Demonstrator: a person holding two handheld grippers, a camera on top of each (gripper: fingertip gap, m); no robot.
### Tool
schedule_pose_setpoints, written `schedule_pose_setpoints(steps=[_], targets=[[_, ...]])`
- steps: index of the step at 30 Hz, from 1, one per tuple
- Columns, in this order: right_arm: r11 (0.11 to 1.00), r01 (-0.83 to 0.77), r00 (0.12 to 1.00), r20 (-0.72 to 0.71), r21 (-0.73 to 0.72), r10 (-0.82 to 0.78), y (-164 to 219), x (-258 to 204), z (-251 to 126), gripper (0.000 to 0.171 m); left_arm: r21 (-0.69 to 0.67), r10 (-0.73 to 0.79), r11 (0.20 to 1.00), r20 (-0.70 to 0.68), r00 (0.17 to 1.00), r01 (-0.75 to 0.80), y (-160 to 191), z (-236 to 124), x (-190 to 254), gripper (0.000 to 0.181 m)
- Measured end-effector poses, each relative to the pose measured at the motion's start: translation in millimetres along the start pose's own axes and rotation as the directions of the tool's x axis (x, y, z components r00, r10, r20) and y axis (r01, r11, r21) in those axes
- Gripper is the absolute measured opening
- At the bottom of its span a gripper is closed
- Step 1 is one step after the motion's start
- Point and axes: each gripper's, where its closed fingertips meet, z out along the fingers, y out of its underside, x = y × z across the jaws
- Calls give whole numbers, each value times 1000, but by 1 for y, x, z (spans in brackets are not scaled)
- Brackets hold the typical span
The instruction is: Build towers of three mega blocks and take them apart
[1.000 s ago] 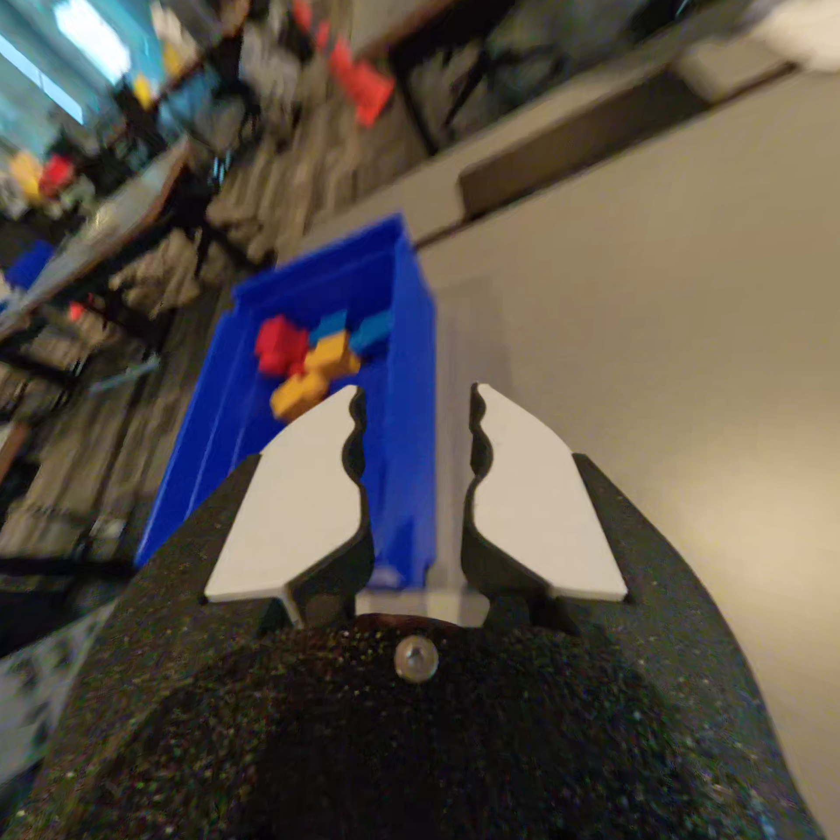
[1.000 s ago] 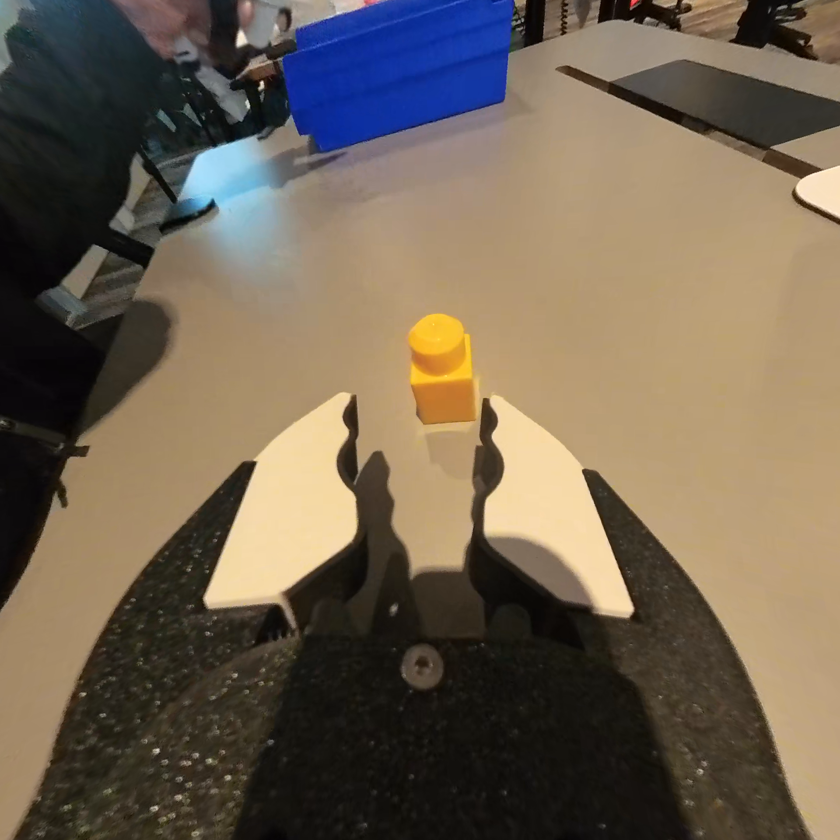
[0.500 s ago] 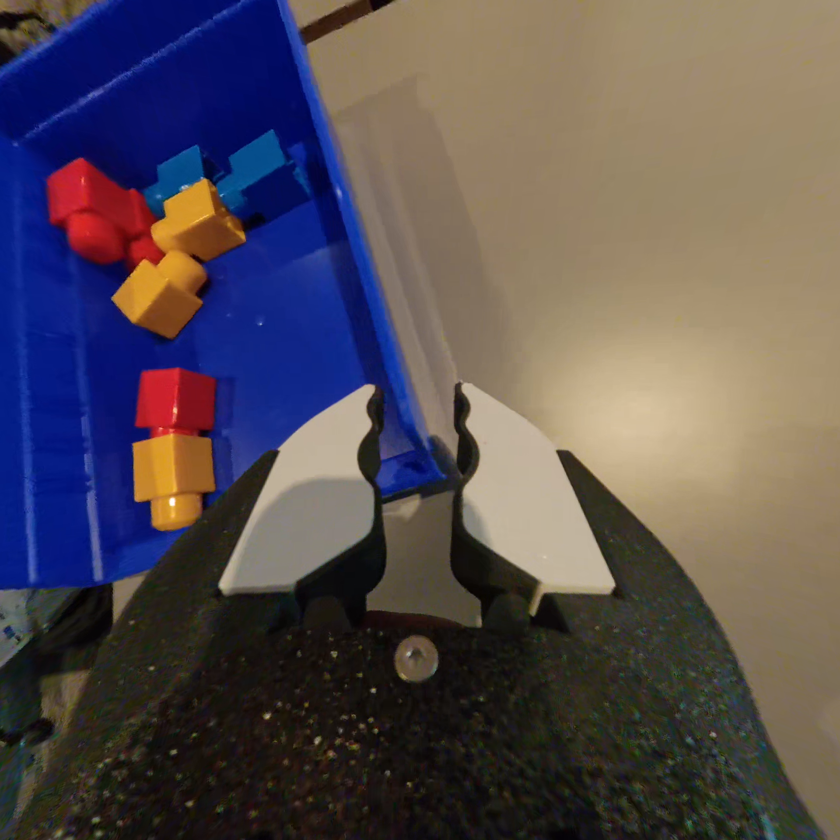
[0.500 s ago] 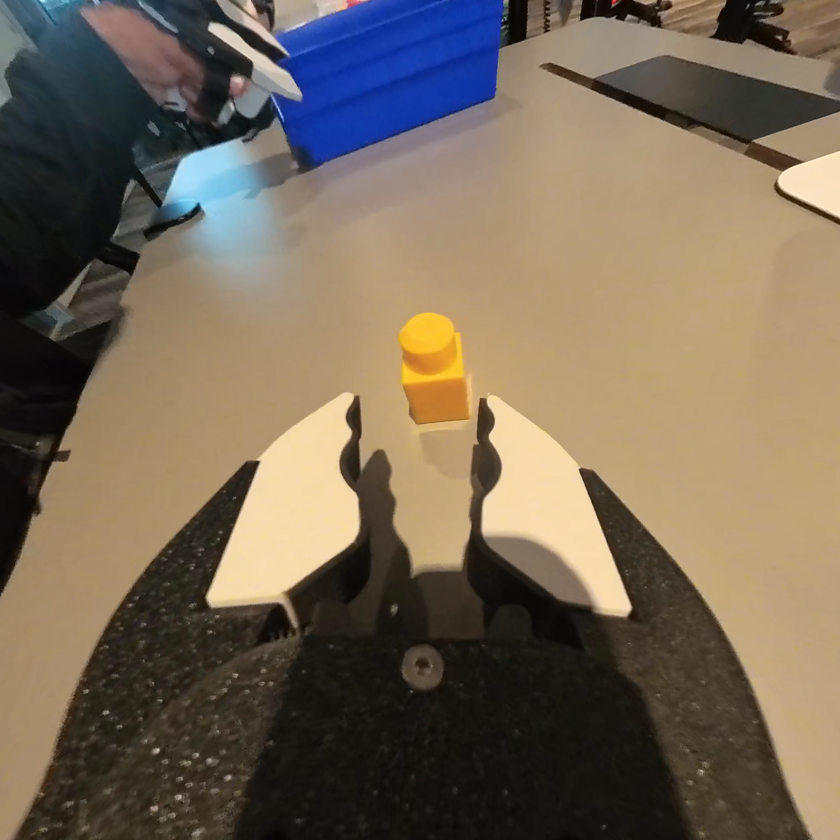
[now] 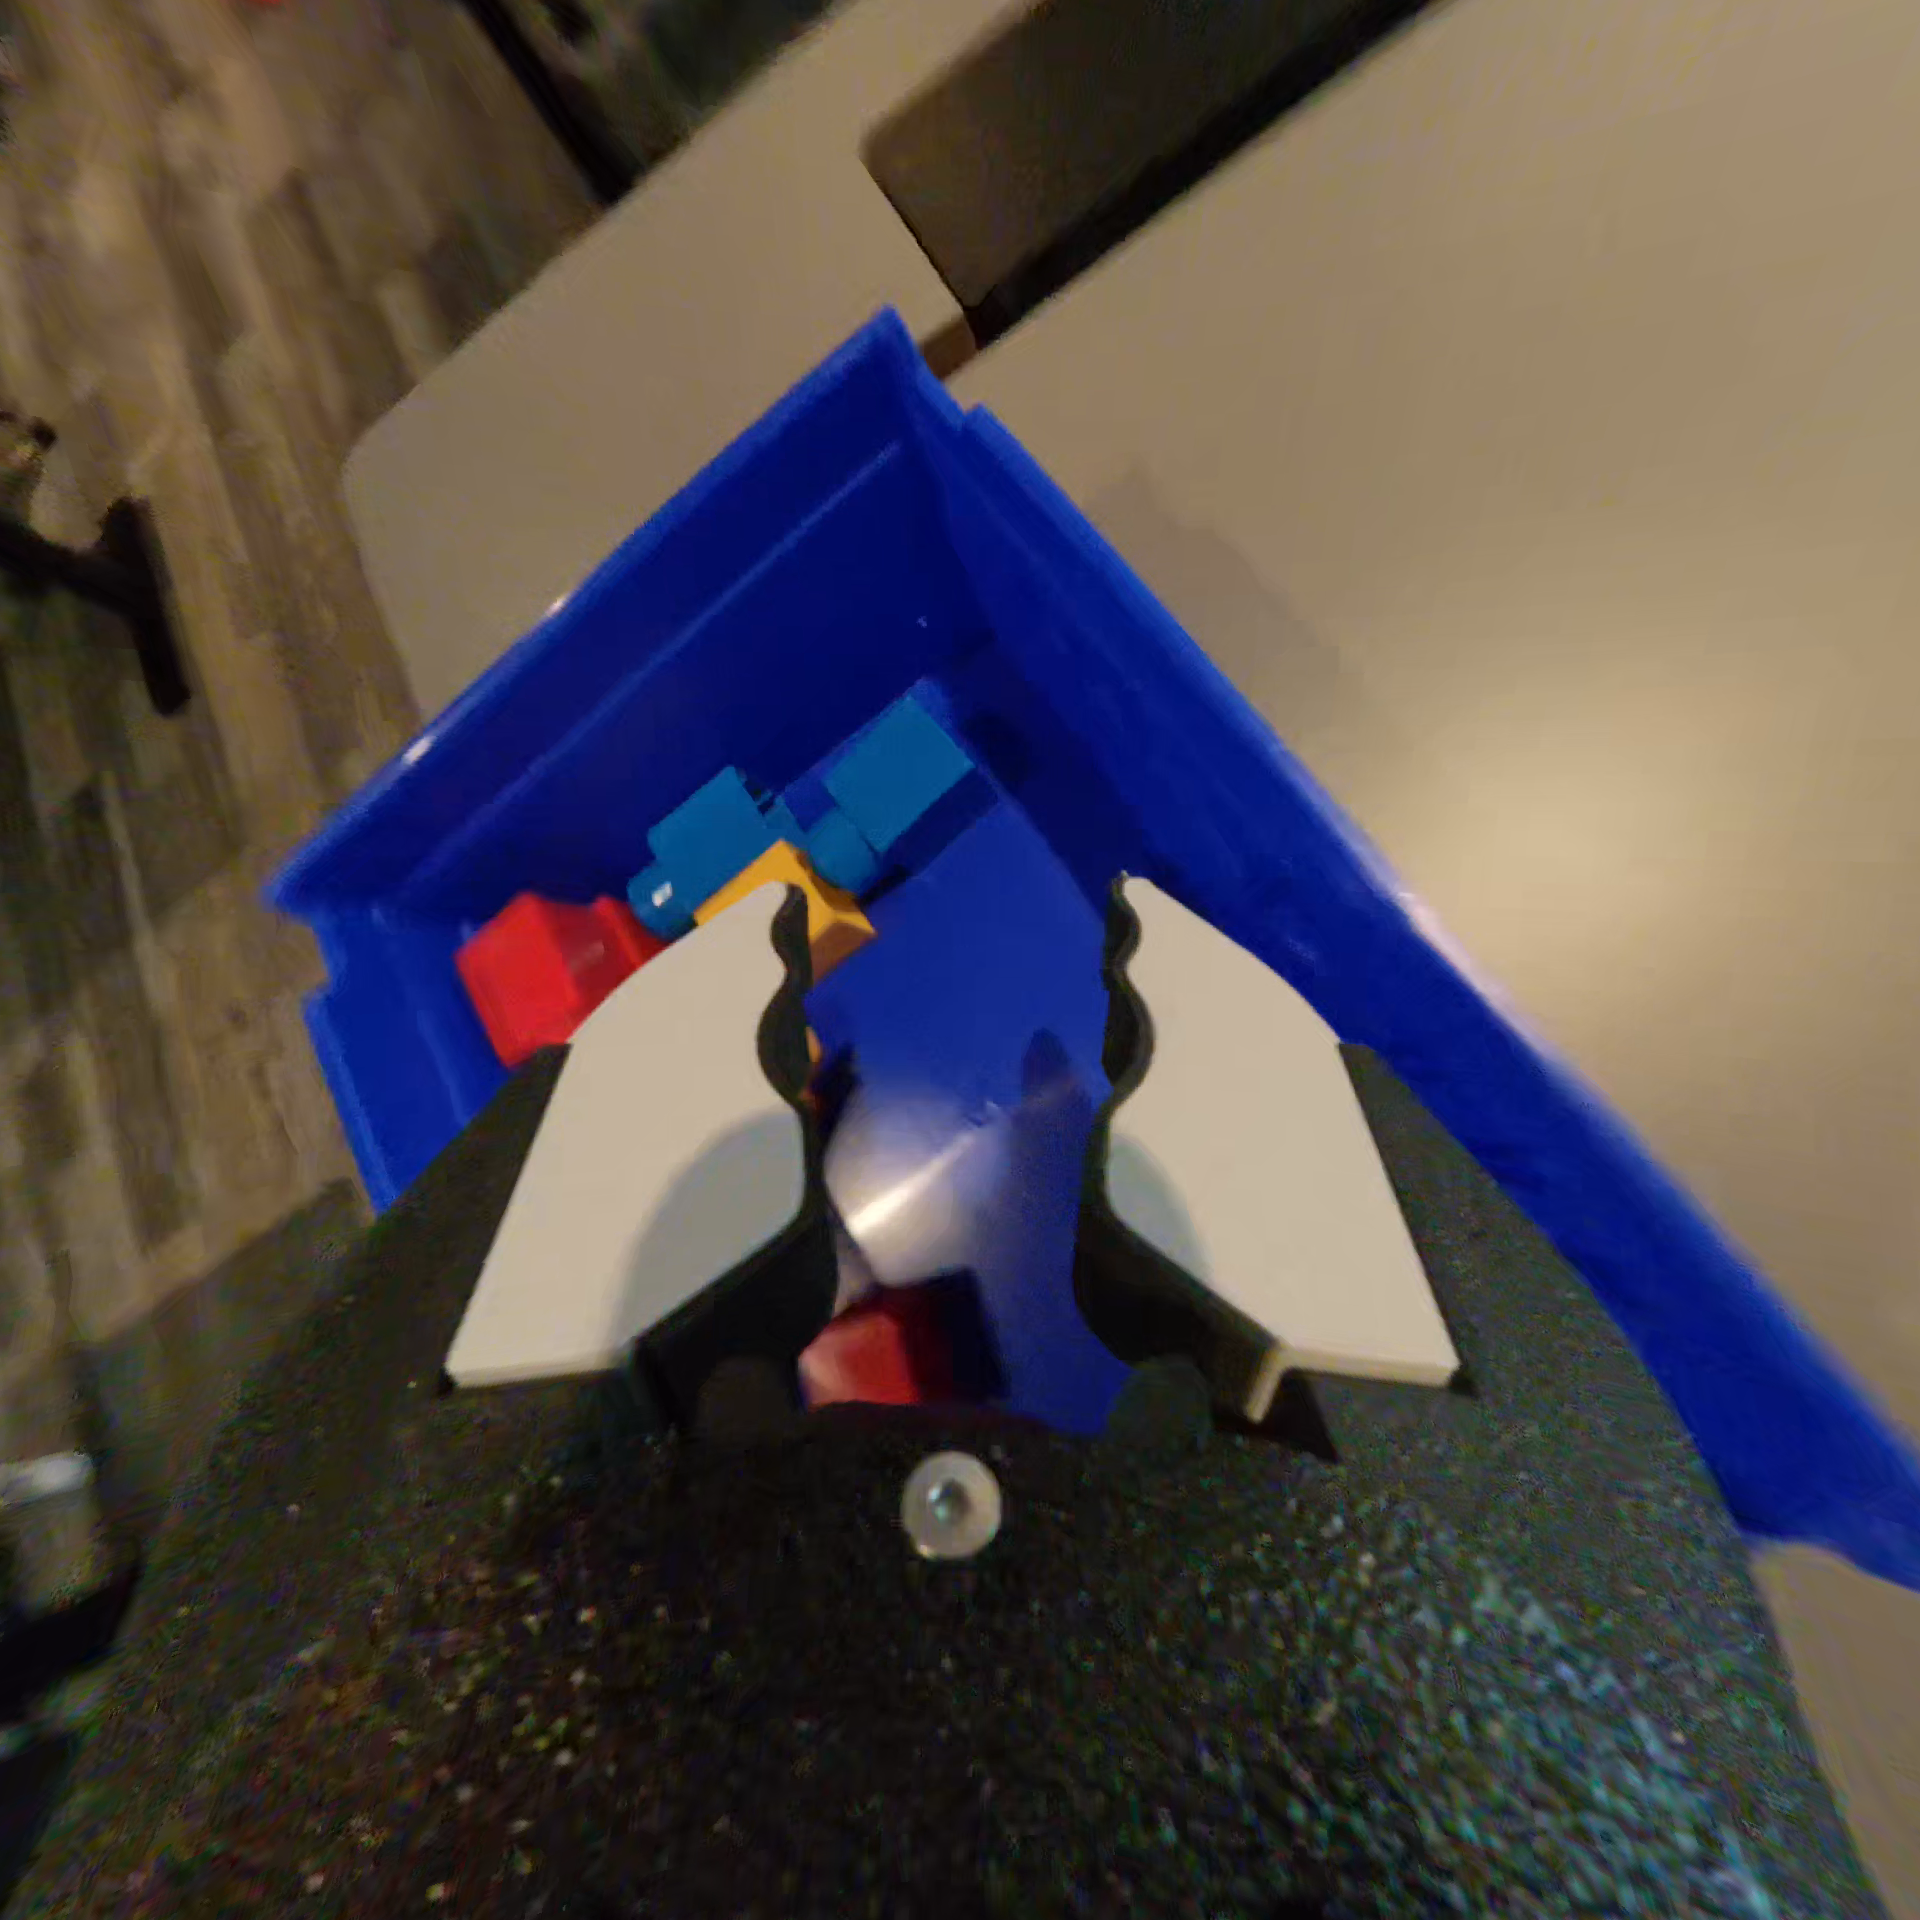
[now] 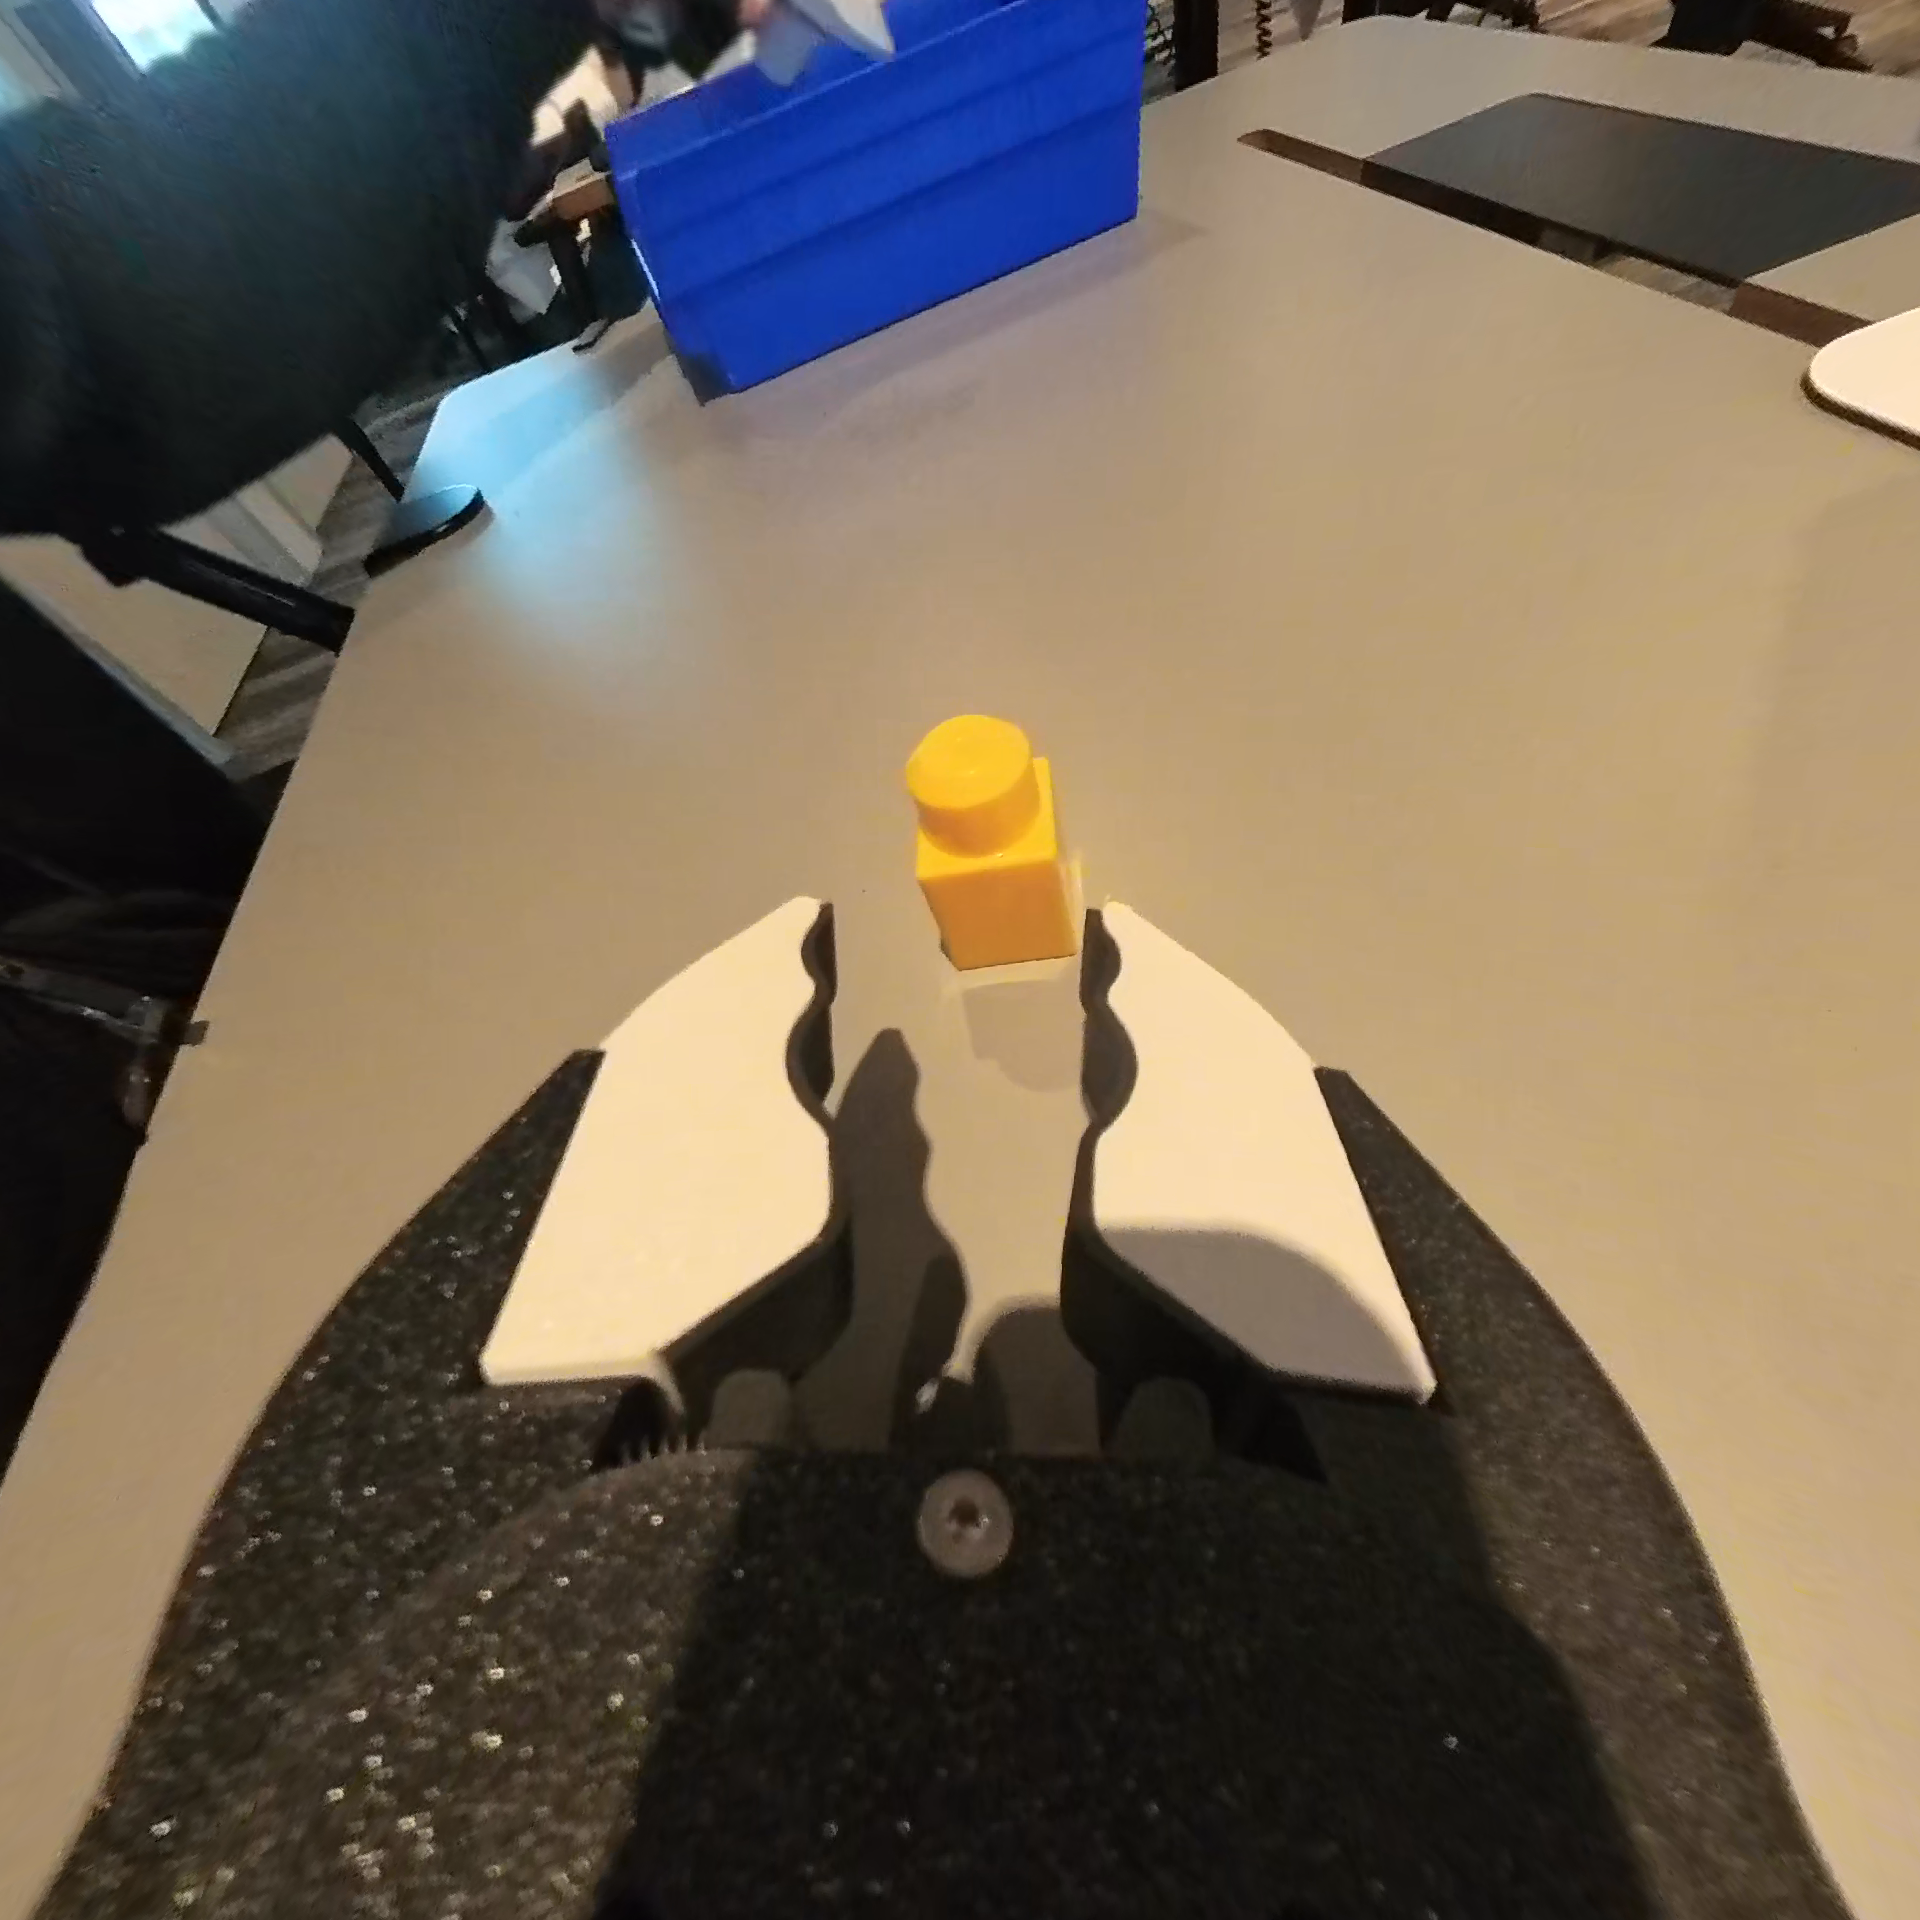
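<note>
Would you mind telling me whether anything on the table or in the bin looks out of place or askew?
Nothing stands out. The yellow block stands upright on the grey table, just ahead of the open right gripper. In the blue bin, the loose blocks lie jumbled on their sides, below the open left gripper.

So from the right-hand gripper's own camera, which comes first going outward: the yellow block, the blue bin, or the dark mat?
From the right gripper:
1. Yellow block, standing on the table just past the fingertips.
2. Blue bin, far ahead, toward the left.
3. Dark mat, far right corner; roughly as distant as the bin, so too close to call.
</note>
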Motion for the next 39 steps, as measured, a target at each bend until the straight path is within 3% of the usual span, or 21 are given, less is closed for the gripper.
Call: schedule_pose_setpoints(steps=[2,5,8,13,18,21,24,27,29,31,33,35,39], targets=[[1000,-6,1000,7,-6,6,1,0,1,45,-99,193,975,-47,980,-196,3,33,-11,55],[1000,-25,999,30,-10,25,1,-1,0,45,-271,417,853,-161,895,-446,21,69,-22,49],[998,-57,997,52,1,57,0,-1,-1,44,-276,511,773,-263,818,-571,21,91,-21,38],[995,-96,992,81,-3,96,0,0,-1,42,-331,524,702,-359,772,-631,32,114,-18,46],[994,-111,988,106,-13,112,1,-1,0,42,-343,499,715,-359,789,-609,34,114,-22,40],[995,-99,990,100,10,97,-1,-1,-2,43,-399,480,732,-273,834,-552,31,97,-36,39],[997,-71,994,86,37,68,-4,-2,-4,43,-370,430,809,-157,889,-457,4,62,-40,39],[998,-25,997,70,55,21,-6,-4,-6,44,-208,369,907,-22,929,-365,-48,21,-30,38],[998,19,998,50,61,-23,-8,-6,-7,44,4,290,957,0,957,-290,-94,-6,-3,38],[996,70,997,22,60,-72,-12,-7,-10,44,249,244,942,-38,969,-227,-143,-32,39,39],[990,102,995,6,100,-103,-26,-11,-15,44,480,269,855,-92,959,-194,-185,-55,92,38],[981,96,995,20,166,-101,-46,-20,-22,43,666,367,709,-67,928,-232,-217,-73,150,38],[968,-40,992,122,250,10,-84,-37,-27,41,856,522,317,202,829,-408,-248,-91,268,38]])
